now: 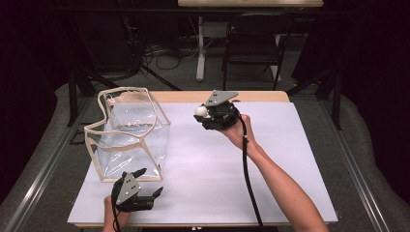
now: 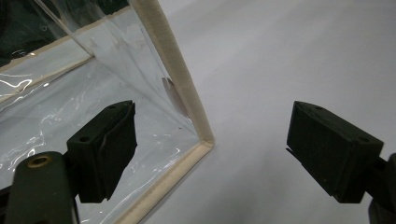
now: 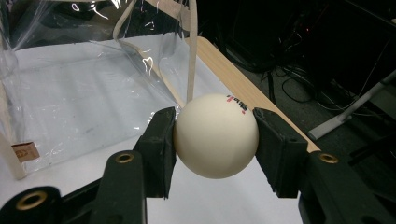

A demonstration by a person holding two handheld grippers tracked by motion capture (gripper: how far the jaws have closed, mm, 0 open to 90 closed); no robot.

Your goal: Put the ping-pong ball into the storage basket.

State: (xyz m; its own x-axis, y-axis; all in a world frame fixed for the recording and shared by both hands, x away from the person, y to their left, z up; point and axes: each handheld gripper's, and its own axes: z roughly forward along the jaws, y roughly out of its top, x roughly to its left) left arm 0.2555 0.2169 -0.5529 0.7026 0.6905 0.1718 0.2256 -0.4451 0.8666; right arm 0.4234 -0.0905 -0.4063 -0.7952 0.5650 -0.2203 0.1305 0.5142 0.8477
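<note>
A wooden table (image 1: 251, 96) bears a white sheet (image 1: 217, 169) and a clear bag (image 1: 128, 133).

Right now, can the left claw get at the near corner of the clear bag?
Probably yes. The left claw is open, and the clear bag has its tan-edged corner between the jaws, with bare table around it. The right claw holds the white ball farther off.

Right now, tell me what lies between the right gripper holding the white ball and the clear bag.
Nothing: in the high view, bare white table cover separates the right gripper, shut on the white ball, from the clear bag.
</note>
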